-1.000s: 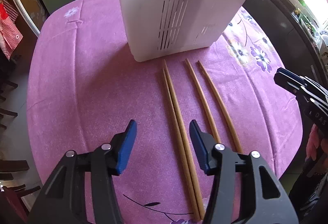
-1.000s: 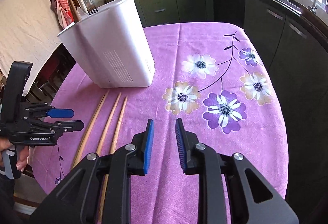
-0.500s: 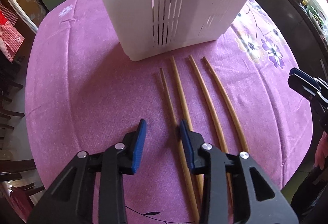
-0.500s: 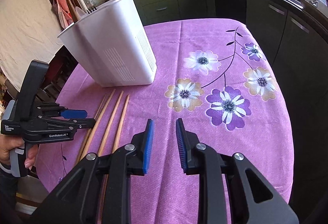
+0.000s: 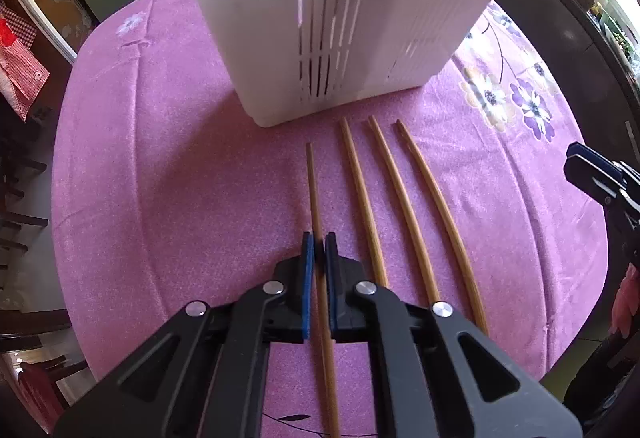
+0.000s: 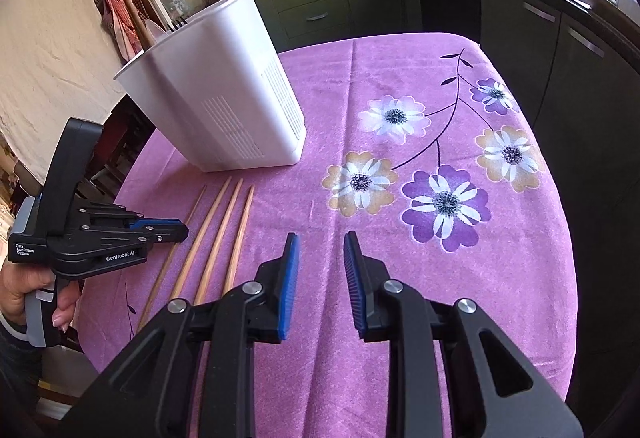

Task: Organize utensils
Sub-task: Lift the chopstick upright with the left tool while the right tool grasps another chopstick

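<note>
Several wooden chopsticks lie side by side on the purple floral tablecloth (image 5: 160, 197) in front of a white slotted utensil holder (image 5: 340, 17). My left gripper (image 5: 319, 242) is shut on the leftmost chopstick (image 5: 313, 189), near its middle, low at the cloth. The other chopsticks (image 5: 404, 205) lie just to its right. In the right wrist view the left gripper (image 6: 176, 230) shows at the left, beside the chopsticks (image 6: 224, 234). My right gripper (image 6: 320, 242) is open and empty, held above the cloth right of the chopsticks. The holder (image 6: 216, 109) holds wooden utensils and a fork.
Dark green kitchen cabinets (image 6: 360, 5) and a counter with pots and a sink run behind and to the right of the table. Dark wooden chairs (image 5: 20, 222) stand at the table's left edge. A red checked cloth (image 5: 20, 61) hangs at the left.
My left gripper moved forward and down over the leftmost chopstick and closed on it, which now lies apart from its neighbour. My right gripper stayed open, almost still.
</note>
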Demonstrator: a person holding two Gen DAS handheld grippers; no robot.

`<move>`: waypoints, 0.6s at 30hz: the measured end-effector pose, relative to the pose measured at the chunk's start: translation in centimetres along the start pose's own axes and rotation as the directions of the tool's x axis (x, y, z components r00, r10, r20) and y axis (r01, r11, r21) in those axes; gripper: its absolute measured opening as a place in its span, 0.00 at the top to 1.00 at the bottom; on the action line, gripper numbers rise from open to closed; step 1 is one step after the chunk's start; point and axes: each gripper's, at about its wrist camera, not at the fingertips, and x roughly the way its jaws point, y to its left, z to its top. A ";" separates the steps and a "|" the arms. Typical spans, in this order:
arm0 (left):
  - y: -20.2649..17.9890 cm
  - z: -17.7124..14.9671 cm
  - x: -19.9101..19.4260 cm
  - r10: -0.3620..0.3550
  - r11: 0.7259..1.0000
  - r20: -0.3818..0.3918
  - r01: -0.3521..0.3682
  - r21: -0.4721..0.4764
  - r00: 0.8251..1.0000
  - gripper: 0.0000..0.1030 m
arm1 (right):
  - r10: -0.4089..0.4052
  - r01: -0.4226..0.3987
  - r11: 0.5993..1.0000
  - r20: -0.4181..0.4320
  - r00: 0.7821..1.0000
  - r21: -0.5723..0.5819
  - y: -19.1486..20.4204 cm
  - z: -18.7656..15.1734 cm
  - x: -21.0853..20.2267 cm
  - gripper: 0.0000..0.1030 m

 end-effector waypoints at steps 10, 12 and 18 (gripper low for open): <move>2.6 -1.7 -8.6 0.004 1.000 0.189 0.000 -0.020 0.982 0.94 | 0.004 -0.004 1.000 0.030 1.000 0.002 0.1 0.3 -1.2 0.77; 3.5 -2.6 -10.5 0.012 1.000 0.232 -0.007 -0.024 0.973 0.94 | 0.004 -0.004 1.000 0.035 0.999 0.001 0.1 0.3 -1.5 0.76; 4.9 -5.8 -15.0 0.017 1.000 0.348 -0.008 -0.029 0.937 0.95 | 0.001 -0.001 1.000 0.039 0.999 -0.007 0.5 0.3 -1.9 0.75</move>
